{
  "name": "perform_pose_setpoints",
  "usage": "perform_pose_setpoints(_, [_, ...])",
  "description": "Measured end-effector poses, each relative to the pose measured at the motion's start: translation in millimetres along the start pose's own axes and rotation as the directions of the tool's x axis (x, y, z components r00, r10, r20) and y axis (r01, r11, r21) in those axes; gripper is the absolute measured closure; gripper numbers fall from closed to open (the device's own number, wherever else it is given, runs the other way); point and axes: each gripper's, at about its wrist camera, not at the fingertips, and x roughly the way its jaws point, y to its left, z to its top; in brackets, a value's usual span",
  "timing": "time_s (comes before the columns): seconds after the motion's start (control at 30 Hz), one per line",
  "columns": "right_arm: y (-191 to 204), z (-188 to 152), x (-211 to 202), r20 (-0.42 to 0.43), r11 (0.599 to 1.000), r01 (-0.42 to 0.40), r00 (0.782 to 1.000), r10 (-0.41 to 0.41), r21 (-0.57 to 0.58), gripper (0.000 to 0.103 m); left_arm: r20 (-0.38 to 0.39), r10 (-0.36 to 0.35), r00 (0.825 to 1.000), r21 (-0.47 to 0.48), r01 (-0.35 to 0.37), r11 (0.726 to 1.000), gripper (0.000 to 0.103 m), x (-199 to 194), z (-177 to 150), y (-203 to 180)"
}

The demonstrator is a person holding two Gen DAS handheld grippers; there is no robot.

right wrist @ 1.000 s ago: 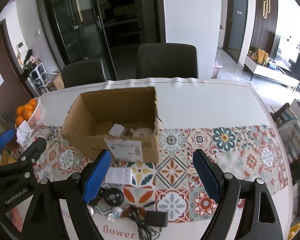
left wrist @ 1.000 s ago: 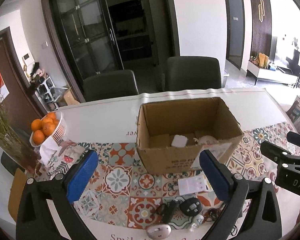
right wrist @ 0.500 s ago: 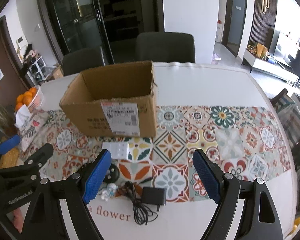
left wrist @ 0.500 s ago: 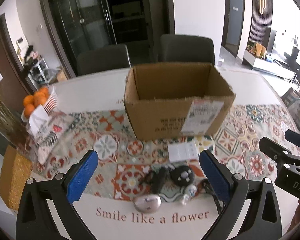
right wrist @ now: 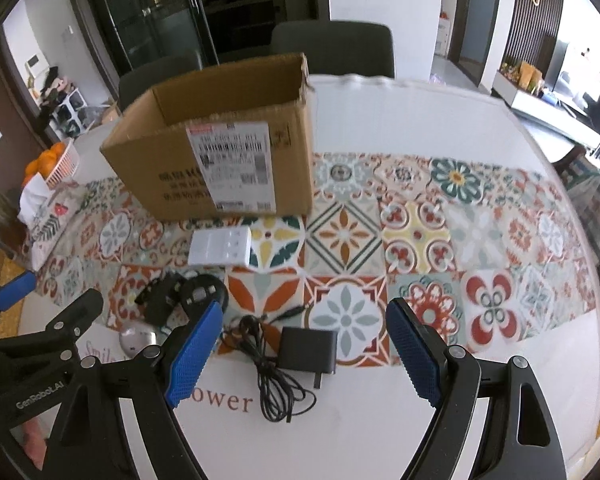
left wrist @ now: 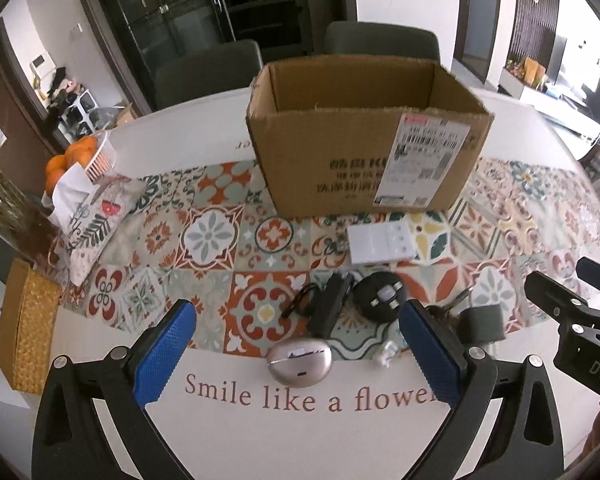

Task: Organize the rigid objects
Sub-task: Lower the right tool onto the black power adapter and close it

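An open cardboard box (left wrist: 364,152) stands on the patterned runner; it also shows in the right wrist view (right wrist: 220,160). In front of it lie a white flat device (left wrist: 380,243), a black round gadget (left wrist: 380,298), a black clip-like item (left wrist: 326,312), a silver oval case (left wrist: 300,362) and small white earbuds (left wrist: 386,354). A black power adapter (right wrist: 309,351) with a tangled cable (right wrist: 268,376) lies between my right gripper's fingers. My left gripper (left wrist: 298,356) is open and empty, above the silver case. My right gripper (right wrist: 300,358) is open and empty.
A basket of oranges (left wrist: 82,156), a tissue pack in a patterned cover (left wrist: 88,216) and a woven yellow box (left wrist: 26,324) sit at the table's left. Two dark chairs (left wrist: 380,42) stand behind the table. The table edge curves away at the right (right wrist: 592,280).
Both grippers have pulled back and dropped lower toward the near table edge. The box now looks farther and its inside is hidden. The small objects lie closer under the fingers.
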Motion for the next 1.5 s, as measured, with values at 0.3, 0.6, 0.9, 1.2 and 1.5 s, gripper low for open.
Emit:
perform_pose_setpoints(0.3, [-2, -14, 34, -0.09, 1.0, -0.015, 0.996, 0.016, 0.009, 0.019, -0.068, 0.006, 0.998, 0.004, -0.005, 1.0, 0.0, 24, -15, -3])
perform_pose_setpoints(0.6, [-10, -25, 68, -0.171, 0.999, -0.015, 0.985, 0.021, 0.037, 0.02, -0.13, 0.025, 0.991, 0.009, -0.024, 1.0, 0.0, 50, -26, -8])
perform_pose_setpoints(0.9, [-13, -31, 95, -0.227, 0.998, -0.002, 0.974, 0.018, 0.069, 0.027, -0.179, 0.035, 0.983, 0.0, -0.036, 0.999, 0.0, 71, -31, -9])
perform_pose_setpoints(1.2, [-11, -36, 115, -0.271, 0.997, 0.022, 0.962, 0.0, 0.077, 0.037, -0.198, 0.053, 0.979, -0.003, -0.055, 0.998, 0.0, 80, -33, -6])
perform_pose_setpoints(1.5, [-5, -42, 113, -0.251, 0.997, 0.036, 0.968, -0.02, 0.061, 0.047, -0.207, 0.056, 0.977, -0.006, -0.058, 0.998, 0.0, 83, -37, -3])
